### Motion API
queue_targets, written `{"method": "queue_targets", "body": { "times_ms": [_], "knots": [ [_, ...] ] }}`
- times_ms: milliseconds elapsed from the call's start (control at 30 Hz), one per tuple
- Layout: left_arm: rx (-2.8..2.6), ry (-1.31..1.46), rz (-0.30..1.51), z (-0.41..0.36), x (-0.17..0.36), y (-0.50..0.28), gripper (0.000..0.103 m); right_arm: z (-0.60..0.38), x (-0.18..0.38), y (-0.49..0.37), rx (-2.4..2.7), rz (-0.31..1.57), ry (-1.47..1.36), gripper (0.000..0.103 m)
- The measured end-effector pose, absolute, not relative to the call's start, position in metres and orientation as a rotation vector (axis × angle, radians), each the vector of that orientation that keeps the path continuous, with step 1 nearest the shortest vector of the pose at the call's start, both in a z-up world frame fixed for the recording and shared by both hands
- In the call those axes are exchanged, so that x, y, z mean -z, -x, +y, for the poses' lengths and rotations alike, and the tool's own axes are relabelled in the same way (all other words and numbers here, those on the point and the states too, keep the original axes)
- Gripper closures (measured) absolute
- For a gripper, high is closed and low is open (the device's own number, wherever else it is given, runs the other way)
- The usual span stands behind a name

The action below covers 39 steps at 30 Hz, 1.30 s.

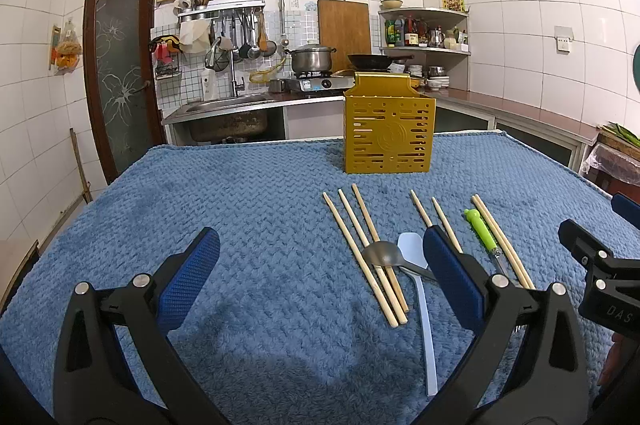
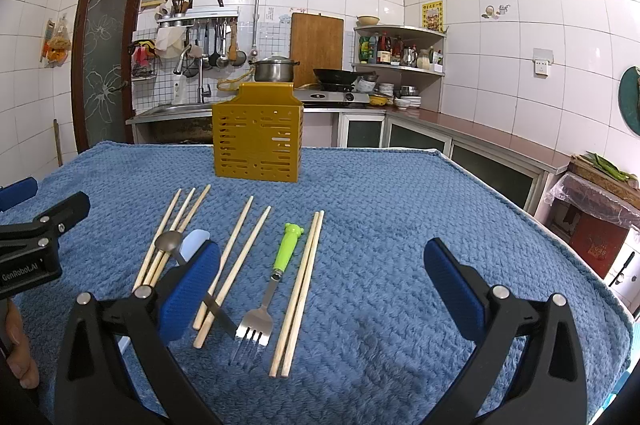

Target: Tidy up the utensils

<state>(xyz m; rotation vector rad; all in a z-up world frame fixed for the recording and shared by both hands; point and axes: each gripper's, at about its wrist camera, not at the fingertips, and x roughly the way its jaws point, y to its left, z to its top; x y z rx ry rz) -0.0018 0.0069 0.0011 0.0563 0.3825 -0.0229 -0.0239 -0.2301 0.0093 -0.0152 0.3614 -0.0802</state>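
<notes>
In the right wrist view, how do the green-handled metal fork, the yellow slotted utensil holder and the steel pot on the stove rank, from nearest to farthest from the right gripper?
1. The green-handled metal fork lies on the blue cloth, left of the right gripper centre.
2. The yellow slotted utensil holder stands at the cloth's far edge.
3. The steel pot sits on the stove beyond the table.

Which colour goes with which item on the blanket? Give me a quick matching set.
Items:
1. utensil holder
2. fork handle
3. metal spoon
4. flat spoon

Colours:
A. pale blue-white
B. bright green
C. golden yellow
D. dull grey

Pairs: 1-C, 2-B, 3-D, 4-A
</notes>
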Motion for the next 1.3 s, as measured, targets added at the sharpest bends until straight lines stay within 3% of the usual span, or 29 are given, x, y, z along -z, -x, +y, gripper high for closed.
{"method": "queue_targets", "body": {
  "times_ms": [1300],
  "knots": [
    [0.002,-0.012,0.441,0.015,-0.006,-0.012,0.005,-0.245,-0.013,0.018,0.057,0.379,-0.047,0.004]
  ]
}}
